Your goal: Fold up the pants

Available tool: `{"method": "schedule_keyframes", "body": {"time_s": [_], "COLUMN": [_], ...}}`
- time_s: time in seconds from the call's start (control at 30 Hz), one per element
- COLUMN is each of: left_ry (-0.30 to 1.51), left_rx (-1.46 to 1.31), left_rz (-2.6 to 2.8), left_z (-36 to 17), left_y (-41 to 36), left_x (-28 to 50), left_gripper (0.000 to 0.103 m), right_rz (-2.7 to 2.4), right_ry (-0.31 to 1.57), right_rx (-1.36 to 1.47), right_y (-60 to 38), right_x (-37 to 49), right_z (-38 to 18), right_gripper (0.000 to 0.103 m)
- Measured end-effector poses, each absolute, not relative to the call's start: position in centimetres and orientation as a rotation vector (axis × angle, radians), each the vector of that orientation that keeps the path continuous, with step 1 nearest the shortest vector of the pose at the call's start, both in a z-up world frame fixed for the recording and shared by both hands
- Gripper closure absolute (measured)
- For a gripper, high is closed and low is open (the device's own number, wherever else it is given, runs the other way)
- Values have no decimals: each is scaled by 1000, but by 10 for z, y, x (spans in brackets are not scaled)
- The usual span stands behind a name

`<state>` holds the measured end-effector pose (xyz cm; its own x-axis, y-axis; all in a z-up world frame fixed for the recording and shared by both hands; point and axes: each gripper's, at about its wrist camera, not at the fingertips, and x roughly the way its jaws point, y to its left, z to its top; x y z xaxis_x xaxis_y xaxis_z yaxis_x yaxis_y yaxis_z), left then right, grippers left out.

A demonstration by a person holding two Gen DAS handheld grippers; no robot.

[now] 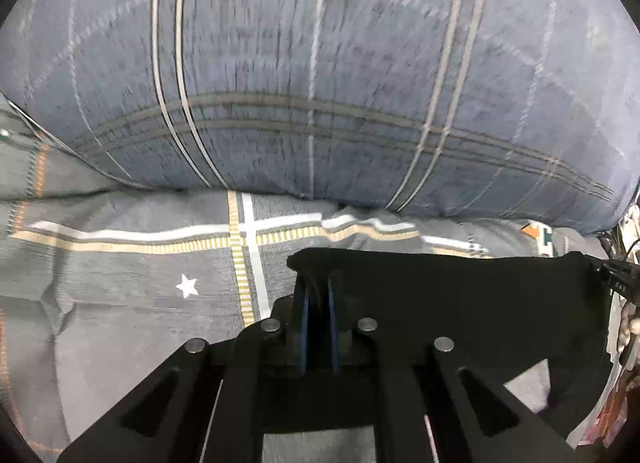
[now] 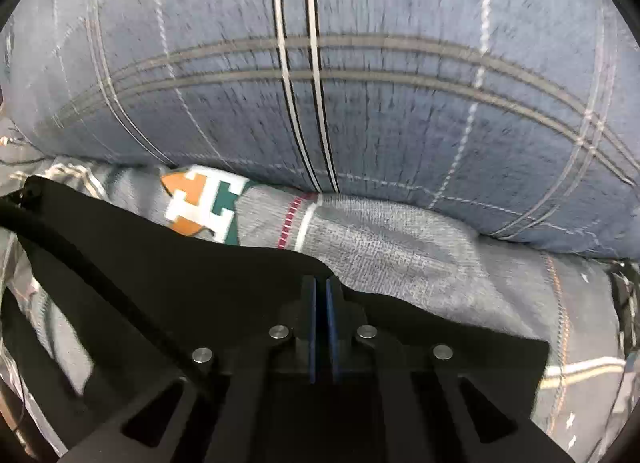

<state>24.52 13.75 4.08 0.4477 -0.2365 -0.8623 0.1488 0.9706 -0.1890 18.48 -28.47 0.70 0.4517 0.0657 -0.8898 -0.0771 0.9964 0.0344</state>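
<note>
**Both grippers pinch the edge of the black pants above the bed**

The black pants (image 1: 460, 303) hang stretched between the two tools, over a grey bedsheet (image 1: 120, 303) printed with stripes and a white star. Behind them lies a large blue checked pillow (image 1: 320, 63), close to the cloth's far edge. The left gripper (image 1: 319, 291) has its blue pads pressed together on the left corner of the cloth, which spreads away to the right. In the right wrist view, the right gripper (image 2: 321, 291) is likewise pressed together on the top edge of the pants (image 2: 180, 283), which drape to the left and below it. A dark cord or seam (image 2: 80, 255) runs slantwise across the cloth there; the blur leaves it unclear which.

The risks from here, as a judgement:

- The right grip sits very near the edge, so only a thin bite of cloth may be caught. A sharp tug could pull it free and drop that side.
- If the two hands move unevenly, the edge between them would sag or twist, and the fold would land crooked.
- The pillow sits near; carrying the cloth forward could drag it against the pillow and bunch it.
- The sheet is already rumpled, so the pants may not lie flat when set down.
</note>
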Motion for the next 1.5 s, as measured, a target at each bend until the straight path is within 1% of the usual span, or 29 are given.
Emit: {"method": "schedule_keyframes", "body": {"time_s": [0.1,0.23,0.43,0.5,0.6,0.7,0.77,0.83,0.9,1.0,1.03,1.07,1.1,1.13,1.17,1.2,1.27,1.33,1.37,1.43,1.5], "left_ry": [1022,918,774,746,726,770,820,875,905,893,891,888,884,880,882,888,906,931,959,1010,1066], "left_rx": [-92,-101,-72,-51,1,24,13,-49,-177,-349,-387,-425,-449,-466,-480,-502,-557,-592,-597,-572,-505], "left_rz": [-256,-303,-346,-347,-325,-316,-291,-266,-244,-199,-198,-201,-206,-215,-227,-254,-322,-380,-406,-428,-444], "left_z": [72,118,144,141,128,90,66,46,36,34,36,38,41,42,42,42,40,37,33,27,23], "left_y": [141,148,153,159,172,182,191,209,236,276,284,291,295,295,294,290,279,264,252,234,211], "left_x": [229,186,112,82,36,-1,-22,-38,-55,-73,-75,-75,-74,-71,-69,-65,-53,-37,-26,-7,10], "left_gripper": [96,96,96,95,95,91,90,90,90,90,88,81,77,70,66,65,56,50,49,50,90], "right_rz": [74,73,94,102,111,112,107,88,34,-3,-19,-28,-37,-43,-39,-31,20,62,87,118,136], "right_ry": [1051,972,866,839,828,855,900,927,940,921,900,883,866,844,830,823,810,808,807,810,819], "right_rx": [0,14,72,110,176,221,264,296,308,357,374,385,393,402,408,412,406,376,356,329,306], "right_y": [-281,-277,-275,-273,-272,-269,-266,-269,-273,-283,-288,-292,-295,-296,-294,-291,-275,-254,-241,-222,-206], "right_x": [170,136,59,28,-28,-70,-99,-120,-135,-152,-157,-159,-160,-160,-160,-160,-150,-139,-133,-123,-116], "right_z": [27,64,96,93,70,37,4,-15,-29,-29,-24,-19,-13,-6,-1,2,13,18,22,24,22], "right_gripper": [98,98,98,98,98,98,98,97,97,95,92,90,83,76,73,71,68,59,59,59,59]}}
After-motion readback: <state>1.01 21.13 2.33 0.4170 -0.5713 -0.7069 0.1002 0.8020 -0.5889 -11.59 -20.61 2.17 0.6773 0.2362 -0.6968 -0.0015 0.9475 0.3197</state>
